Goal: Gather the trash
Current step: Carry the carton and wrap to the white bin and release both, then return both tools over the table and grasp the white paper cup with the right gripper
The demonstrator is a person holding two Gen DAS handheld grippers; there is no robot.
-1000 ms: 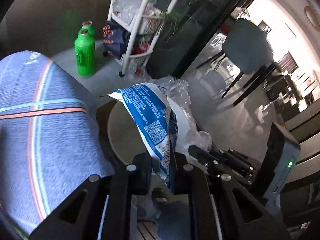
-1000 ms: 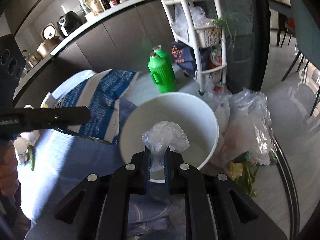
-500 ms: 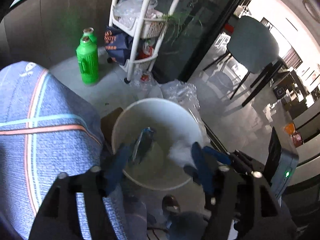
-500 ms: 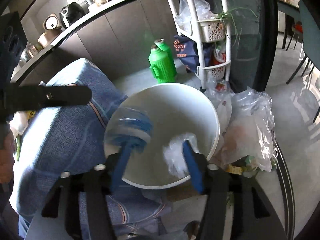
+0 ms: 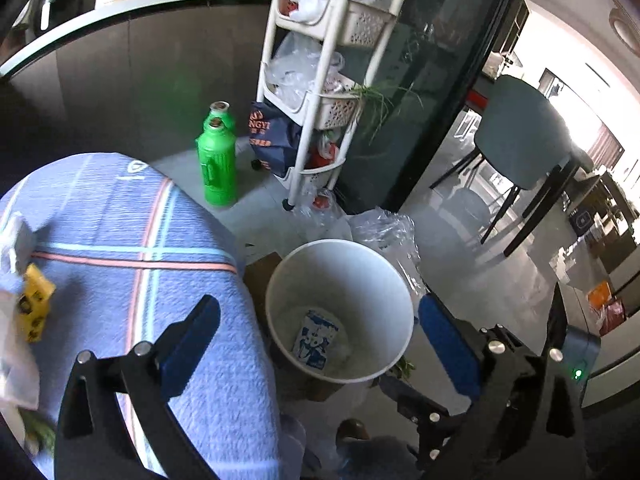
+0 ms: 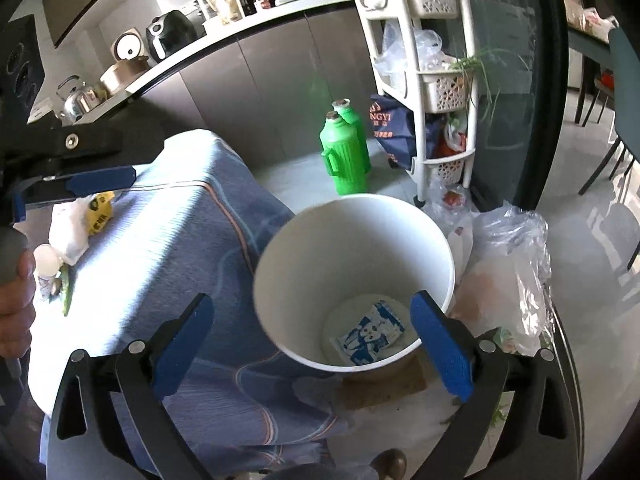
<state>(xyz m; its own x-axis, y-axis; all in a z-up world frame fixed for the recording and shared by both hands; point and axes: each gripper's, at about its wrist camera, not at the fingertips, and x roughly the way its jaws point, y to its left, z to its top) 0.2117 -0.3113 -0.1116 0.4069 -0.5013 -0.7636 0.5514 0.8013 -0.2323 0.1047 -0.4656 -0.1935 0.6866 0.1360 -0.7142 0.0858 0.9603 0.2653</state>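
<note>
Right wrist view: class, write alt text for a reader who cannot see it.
The open right gripper hangs above a round white plastic bin holding a blue-and-white printed packet. A table under a blue striped cloth stands left of the bin, a crumpled clear plastic bag right, and two green plastic bottles behind.

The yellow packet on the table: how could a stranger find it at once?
Start at the table with the blue striped cloth, beside the white bin. At its far left edge lies some litter: white plastic, a small white cup, green scraps. The yellow packet with black print is the only yellow thing there.
</note>
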